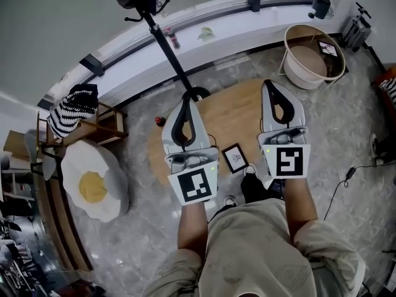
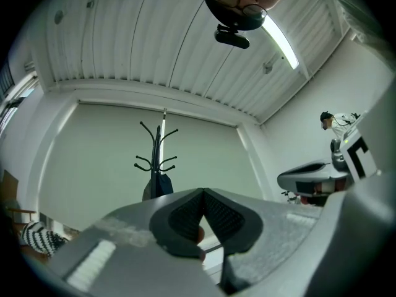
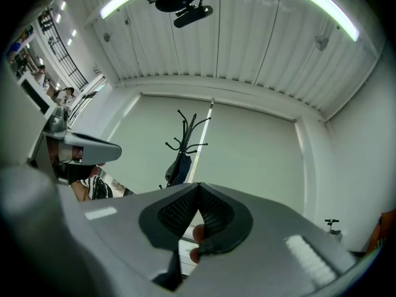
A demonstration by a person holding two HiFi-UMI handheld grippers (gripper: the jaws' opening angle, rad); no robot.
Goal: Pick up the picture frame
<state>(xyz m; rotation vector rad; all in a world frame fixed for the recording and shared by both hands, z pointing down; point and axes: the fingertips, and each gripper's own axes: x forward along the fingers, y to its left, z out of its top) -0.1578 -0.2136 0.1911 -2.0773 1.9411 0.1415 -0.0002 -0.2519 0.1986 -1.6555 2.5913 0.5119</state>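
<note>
The picture frame (image 1: 235,158), small and black with a pale print, lies flat on the round wooden table (image 1: 232,113) near its front edge. It sits between my two grippers, which are held high over the table, and neither touches it. The left gripper (image 1: 184,98) (image 2: 203,192) is to the frame's left with its jaws closed tip to tip and nothing held. The right gripper (image 1: 273,84) (image 3: 198,186) is to the frame's right, also shut and empty. Both gripper views face the wall and ceiling, so the frame is hidden there.
A black coat stand (image 1: 167,39) (image 2: 158,153) (image 3: 185,147) rises from the table's far side. A round basket (image 1: 306,57) stands at the back right. A fried-egg cushion (image 1: 93,181) and a striped cloth (image 1: 73,107) on a wooden rack are at the left. A small red object (image 1: 162,120) lies at the table's left edge.
</note>
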